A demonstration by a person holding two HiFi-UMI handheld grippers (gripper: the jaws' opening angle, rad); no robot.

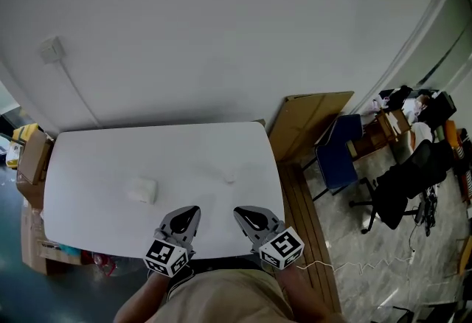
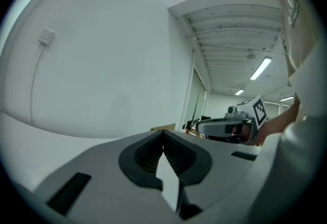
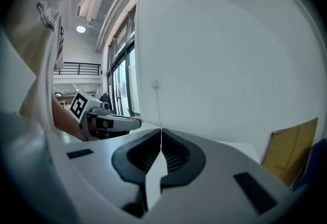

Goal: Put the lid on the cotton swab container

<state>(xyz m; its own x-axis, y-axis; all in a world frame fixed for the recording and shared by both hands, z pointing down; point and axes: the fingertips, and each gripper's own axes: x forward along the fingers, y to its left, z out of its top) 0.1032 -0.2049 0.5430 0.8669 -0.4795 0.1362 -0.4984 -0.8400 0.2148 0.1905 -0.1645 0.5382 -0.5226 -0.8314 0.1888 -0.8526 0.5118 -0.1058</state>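
In the head view a small pale container [image 1: 141, 189] sits on the white table [image 1: 162, 152], left of its middle. A faint clear shape [image 1: 229, 177] lies to its right; it is too faint to name. My left gripper [image 1: 186, 217] and right gripper [image 1: 247, 216] hover side by side over the table's near edge, both short of these things. Each is shut with nothing between its jaws. In the left gripper view the jaws [image 2: 163, 147] meet and point at the wall, with the right gripper [image 2: 230, 126] beside them. In the right gripper view the jaws [image 3: 161, 143] meet too, with the left gripper [image 3: 110, 121] beside them.
A white wall stands behind the table, with a socket and cable [image 1: 50, 49]. Cardboard boxes [image 1: 33, 155] stand off the left edge. A cardboard sheet [image 1: 313, 119], a blue chair [image 1: 339, 155] and a black office chair [image 1: 402, 181] are to the right.
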